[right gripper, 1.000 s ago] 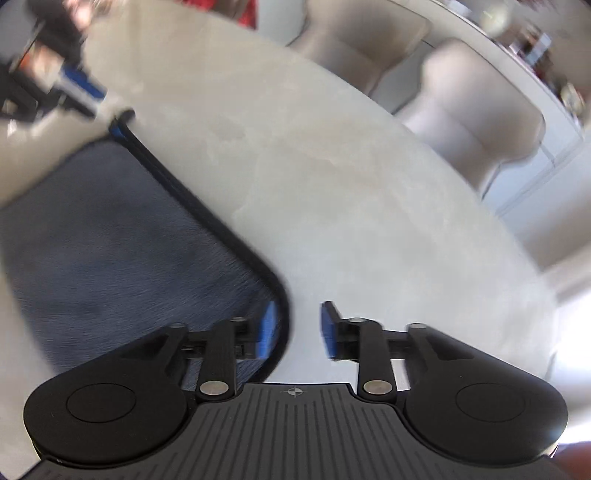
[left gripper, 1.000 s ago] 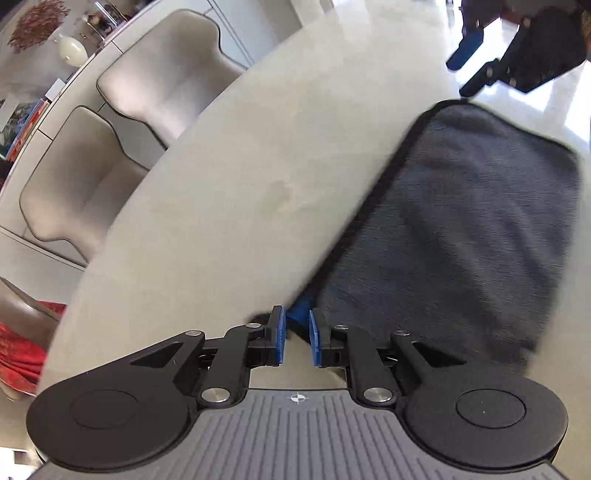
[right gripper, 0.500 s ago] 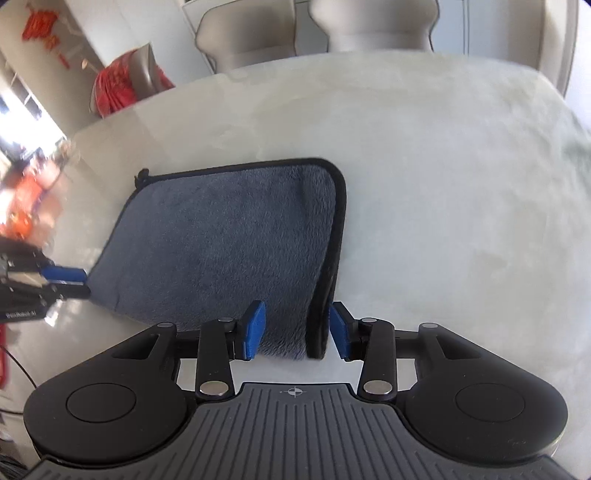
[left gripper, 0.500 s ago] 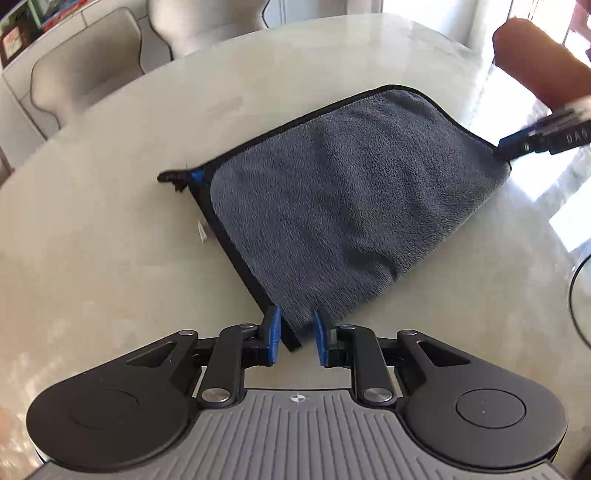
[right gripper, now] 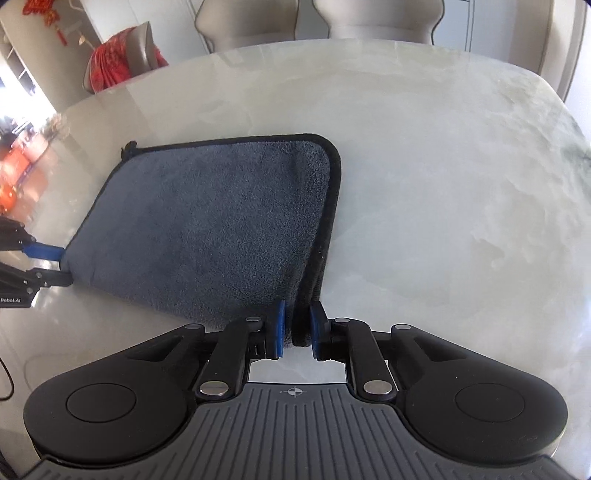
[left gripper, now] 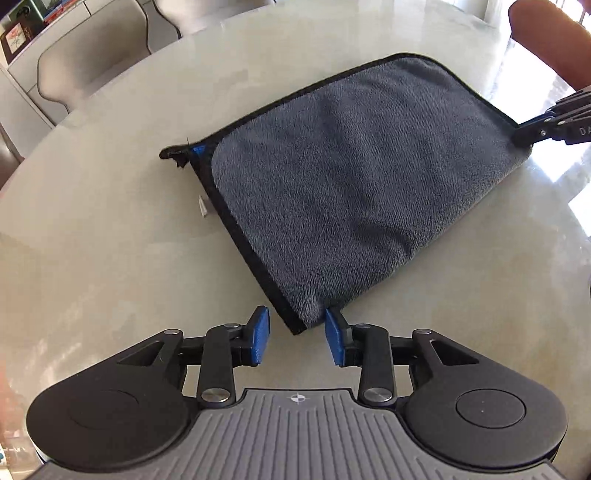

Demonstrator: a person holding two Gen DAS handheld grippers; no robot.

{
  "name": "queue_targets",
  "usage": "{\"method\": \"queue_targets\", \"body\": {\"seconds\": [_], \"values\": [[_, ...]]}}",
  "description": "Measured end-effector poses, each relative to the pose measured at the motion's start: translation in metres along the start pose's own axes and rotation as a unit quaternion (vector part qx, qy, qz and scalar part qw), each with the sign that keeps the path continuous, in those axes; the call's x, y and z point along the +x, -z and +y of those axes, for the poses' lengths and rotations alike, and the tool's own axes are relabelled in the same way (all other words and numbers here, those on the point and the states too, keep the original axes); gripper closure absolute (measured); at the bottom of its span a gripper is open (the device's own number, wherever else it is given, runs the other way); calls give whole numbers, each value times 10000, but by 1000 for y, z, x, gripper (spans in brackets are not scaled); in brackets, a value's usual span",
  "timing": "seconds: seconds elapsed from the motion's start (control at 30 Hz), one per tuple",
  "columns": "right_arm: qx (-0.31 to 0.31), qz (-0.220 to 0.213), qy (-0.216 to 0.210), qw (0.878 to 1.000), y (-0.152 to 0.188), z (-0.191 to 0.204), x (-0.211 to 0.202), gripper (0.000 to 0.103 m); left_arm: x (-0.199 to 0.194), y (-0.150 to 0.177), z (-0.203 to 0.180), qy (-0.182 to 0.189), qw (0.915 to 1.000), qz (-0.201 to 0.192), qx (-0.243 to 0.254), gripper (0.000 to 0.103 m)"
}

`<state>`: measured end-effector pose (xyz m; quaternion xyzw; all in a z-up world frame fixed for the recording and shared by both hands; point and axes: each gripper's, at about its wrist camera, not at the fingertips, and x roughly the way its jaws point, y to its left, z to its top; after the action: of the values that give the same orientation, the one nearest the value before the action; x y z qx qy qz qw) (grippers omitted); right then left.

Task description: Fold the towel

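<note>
Left wrist view has the towel (left gripper: 354,184) dead centre: a grey, fuzzy microfibre thing with a black stitched hem, folded over into a rough rectangle with rounded corners and lying flat on the table (left gripper: 110,240). One corner of the towel carries a small black hang loop (left gripper: 173,152) with a bit of blue trim just beside it, and a tiny white tag (left gripper: 202,205) pokes out from under the hem on that same side.

The left gripper (left gripper: 297,334) sits right at the towel's nearest corner. Its blue pads have just been opening and now stand spread, with that corner poking in between them but not squeezed; one pad seems to brush the fuzzy edge, the other is clear of it.

At the towel's other near corner the right gripper (right gripper: 296,328) has just been closing, and its blue ribbed pads are now pinching the stacked, doubled-over hem layers. In the left wrist view you can see it (left gripper: 532,129) biting that far corner of the towel from the side.

The table under the towel is pale, glossy, marble-looking stone with a curved edge. Beyond the towel, past the table's far rim, are beige padded chairs (right gripper: 376,18) with dark piping, and a red cushion (right gripper: 114,62) off towards the loop corner.
</note>
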<state>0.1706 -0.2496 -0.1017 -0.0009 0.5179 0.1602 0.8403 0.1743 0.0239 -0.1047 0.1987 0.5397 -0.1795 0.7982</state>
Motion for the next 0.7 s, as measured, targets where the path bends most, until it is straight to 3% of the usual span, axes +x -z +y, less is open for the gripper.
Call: {"method": "queue_targets", "body": {"seconds": [0.23,0.33,0.4,0.47,0.57,0.7], "values": [[-122,75,198,9997,0,1,-2,91,-5,11,3,-290,9994,94,188,70],[-40,-137,255,9996,-6,5,-11,82,-20,6,2,-211,9995,-192,160,69],[67,-408,200,9989,-13,5,-17,55,-29,-2,-4,-160,9986,-454,206,69],[227,-613,135,9978,-17,0,-23,43,-28,-11,-11,-85,9977,-635,236,69],[682,-767,-107,9947,-23,-10,-19,43,-20,-24,-19,22,9966,-774,263,69],[1762,-845,-880,9768,-21,-38,-6,43,1,-30,-26,147,9976,-598,326,69]]}}
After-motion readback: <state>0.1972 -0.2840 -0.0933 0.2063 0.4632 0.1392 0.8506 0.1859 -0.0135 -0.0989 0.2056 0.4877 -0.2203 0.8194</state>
